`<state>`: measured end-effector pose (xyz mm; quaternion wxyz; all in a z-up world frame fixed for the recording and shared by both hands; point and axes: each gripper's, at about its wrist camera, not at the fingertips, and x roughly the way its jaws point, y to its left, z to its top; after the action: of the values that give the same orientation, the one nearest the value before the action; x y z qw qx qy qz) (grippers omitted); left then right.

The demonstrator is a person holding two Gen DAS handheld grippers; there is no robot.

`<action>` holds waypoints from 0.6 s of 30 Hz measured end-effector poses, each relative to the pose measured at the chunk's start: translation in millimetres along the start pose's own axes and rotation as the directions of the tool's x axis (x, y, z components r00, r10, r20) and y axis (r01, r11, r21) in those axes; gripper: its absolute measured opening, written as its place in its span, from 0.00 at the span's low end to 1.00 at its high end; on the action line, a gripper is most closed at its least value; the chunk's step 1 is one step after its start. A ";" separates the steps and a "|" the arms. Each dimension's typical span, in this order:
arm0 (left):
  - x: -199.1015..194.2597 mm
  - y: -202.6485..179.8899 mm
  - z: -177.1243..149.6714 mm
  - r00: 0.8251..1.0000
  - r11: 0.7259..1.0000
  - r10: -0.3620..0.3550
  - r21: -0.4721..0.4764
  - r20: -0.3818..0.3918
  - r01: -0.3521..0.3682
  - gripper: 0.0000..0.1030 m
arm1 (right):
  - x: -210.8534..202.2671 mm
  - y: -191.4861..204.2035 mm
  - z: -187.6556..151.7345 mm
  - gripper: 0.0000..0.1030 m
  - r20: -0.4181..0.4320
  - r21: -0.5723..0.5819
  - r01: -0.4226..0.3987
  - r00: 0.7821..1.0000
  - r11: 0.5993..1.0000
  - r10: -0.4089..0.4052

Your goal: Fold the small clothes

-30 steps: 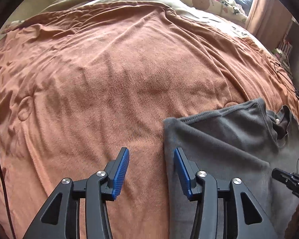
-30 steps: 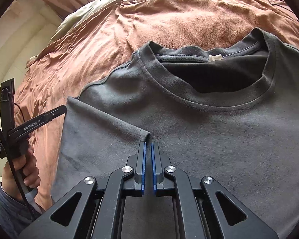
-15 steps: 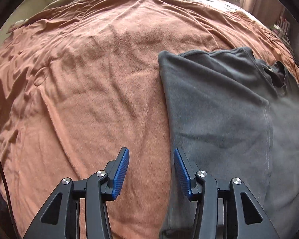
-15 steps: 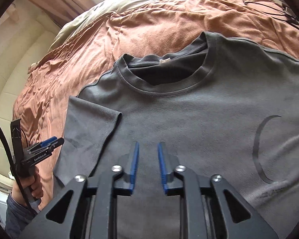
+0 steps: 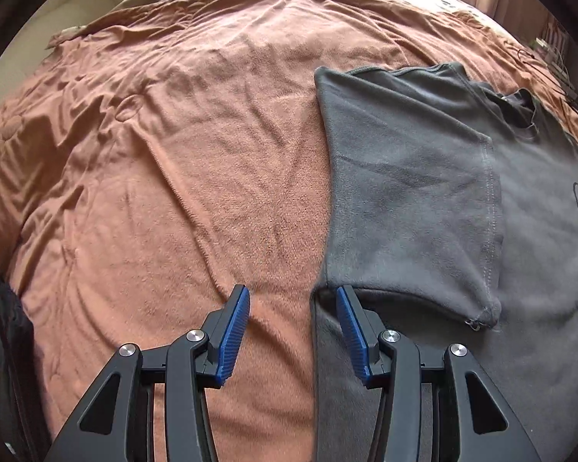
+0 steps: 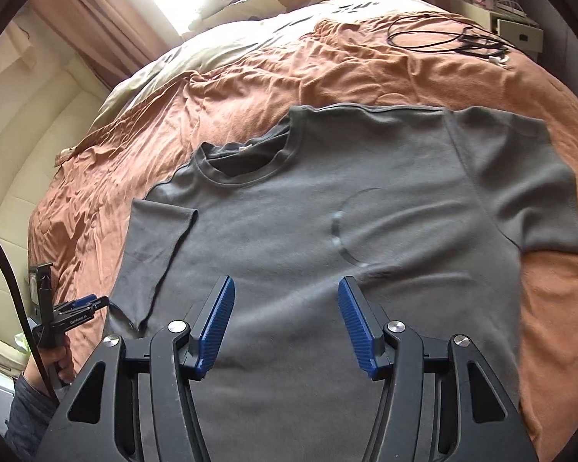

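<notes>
Grey T-shirt lies flat, front up, on the orange blanket covering the bed, one sleeve folded inward over the chest. Right gripper hangs above the shirt's lower body; its fingers have just been opening and grasp nothing. Left gripper hangs at the shirt's folded edge, fingers released, nothing between them.

right claw just opened, sleeve released

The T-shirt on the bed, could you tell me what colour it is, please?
Dark grey T-shirt, best seen in the right wrist view.
</notes>
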<state>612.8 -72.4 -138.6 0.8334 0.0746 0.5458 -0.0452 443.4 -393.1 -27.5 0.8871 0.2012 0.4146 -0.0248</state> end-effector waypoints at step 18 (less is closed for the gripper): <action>-173.4 -80.3 -36.0 0.967 0.992 -0.124 0.059 0.224 0.114 0.92 | -175.7 -54.4 -74.8 0.83 0.143 0.075 -0.002 0.990 0.997 -0.009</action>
<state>498.4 -146.2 0.2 0.8841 0.0549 0.4495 -0.1157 262.6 -436.4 42.1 0.9064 0.2312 0.3489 -0.0561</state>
